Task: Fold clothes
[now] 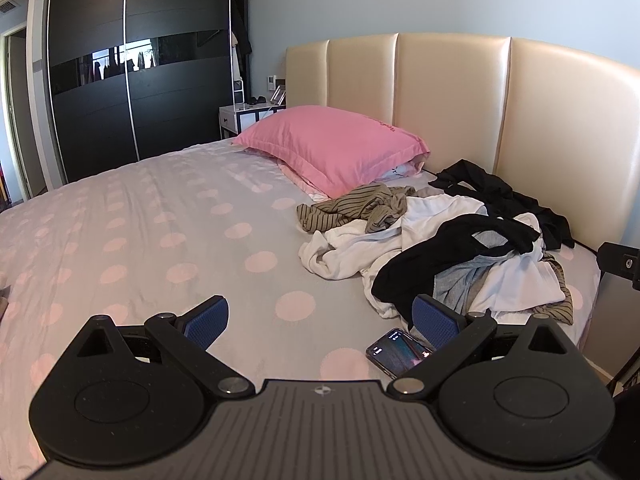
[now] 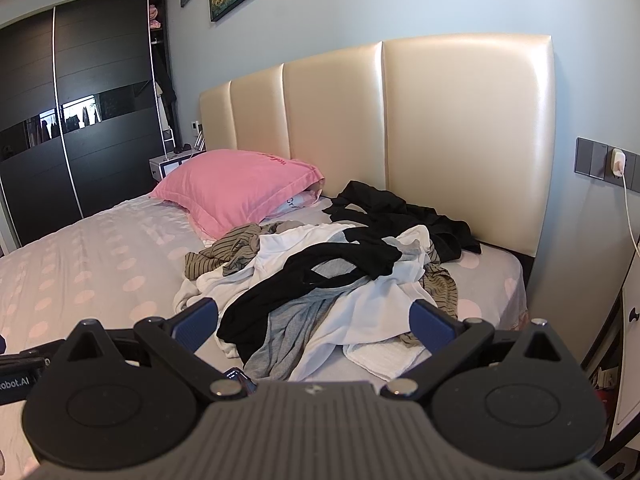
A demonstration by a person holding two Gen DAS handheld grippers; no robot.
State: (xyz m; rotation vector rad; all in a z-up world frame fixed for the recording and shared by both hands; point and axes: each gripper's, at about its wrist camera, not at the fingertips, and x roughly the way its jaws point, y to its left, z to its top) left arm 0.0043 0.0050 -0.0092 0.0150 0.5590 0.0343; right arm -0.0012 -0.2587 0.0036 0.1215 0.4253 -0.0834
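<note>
You are holding your left gripper [image 1: 320, 322] above the bed [image 1: 132, 220], and its blue fingers [image 1: 208, 320] are standing wide apart with nothing between them. Under it the spotted sheet is lying flat. Going right, a pink pillow [image 1: 332, 146] is leaning near the headboard [image 1: 452, 96]. Next to the pillow, the clothes [image 1: 436, 248] are sitting in a messy pile by the right side of the bed. A striped top [image 1: 352, 206] is lying at the pile's left end, touching a white shirt [image 1: 360, 246]. A black top [image 1: 440, 254] is lying across the middle, over something grey. A phone [image 1: 398, 351] is lying on the sheet just in front of the pile, partly hidden behind the left gripper's right finger.

You are holding your right gripper [image 2: 314, 320] right before the pile too, with its fingers [image 2: 196, 322] spread apart and empty. It may be touching the cloth, but I cannot tell. More black cloth [image 2: 400, 212] is lying behind, by the headboard. A charger [image 2: 618, 162] is sitting in the wall on the far right.
</note>
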